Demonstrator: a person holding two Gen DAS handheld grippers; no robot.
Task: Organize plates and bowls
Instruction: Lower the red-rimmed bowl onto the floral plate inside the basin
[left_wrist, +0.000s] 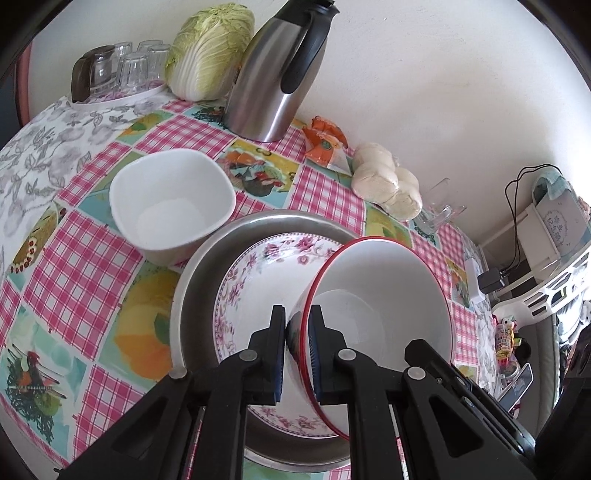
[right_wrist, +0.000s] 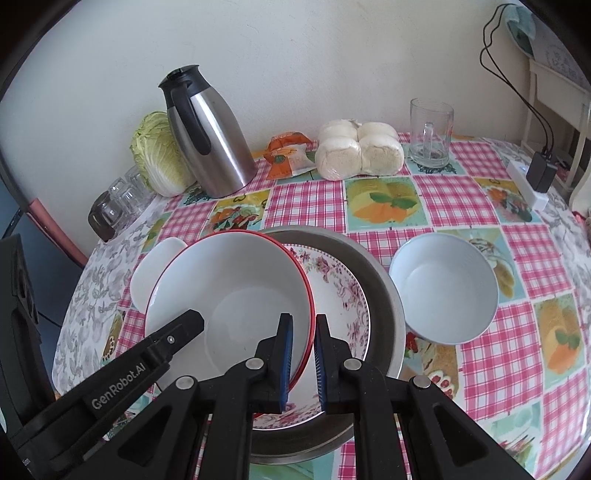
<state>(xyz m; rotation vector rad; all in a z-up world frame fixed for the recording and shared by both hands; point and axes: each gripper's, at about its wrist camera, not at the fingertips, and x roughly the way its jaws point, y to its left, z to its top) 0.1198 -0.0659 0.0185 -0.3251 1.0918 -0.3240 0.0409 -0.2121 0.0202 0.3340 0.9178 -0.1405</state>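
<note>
2 grippers, left (left_wrist: 298, 325) and right (right_wrist: 303, 336), clamped on red-rimmed bowl (right_wrist: 236, 280) rim, over floral plate (right_wrist: 340, 291)

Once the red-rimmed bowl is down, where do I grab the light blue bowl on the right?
Take the light blue bowl by its rim, one finger inside and one outside the wall. It stands upright, open and empty, apart from the steel basin. Come down from above on the near edge, as the right hand-held gripper now pinches the red-rimmed bowl.
</note>
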